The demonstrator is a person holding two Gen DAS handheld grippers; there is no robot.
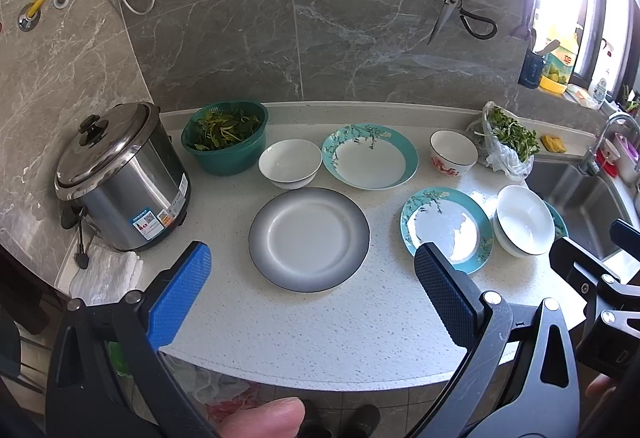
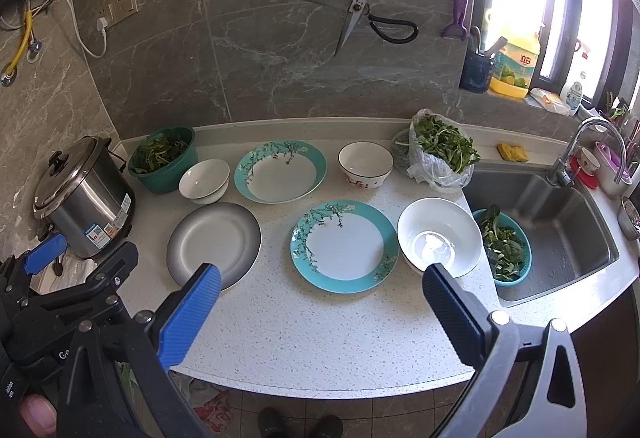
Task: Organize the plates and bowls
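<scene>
Both tools are held above the near edge of the worktop. The left tool has its jaws spread wide and grips nothing; the right tool is likewise wide open and empty.

Landmark: the grey-rimmed plate, which lies nearest the left tool.
- Right of it, apart: a teal floral plate, with a large white bowl just beyond that plate's right edge.
- Just behind it, to the left: a small white bowl.
- Behind it, to the right: a second teal floral plate, close beside the small white bowl.
- Further right in that back row: a red-patterned bowl, next to a plastic bag of greens.
- Left of it: a steel rice cooker; behind that, a green basin of leaves.

View differences: the right wrist view shows the sink and a teal colander of greens inside it, right of the large white bowl; in the left wrist view the bowl hides most of the colander. The left wrist view shows a folded white cloth in front of the rice cooker more clearly.
</scene>
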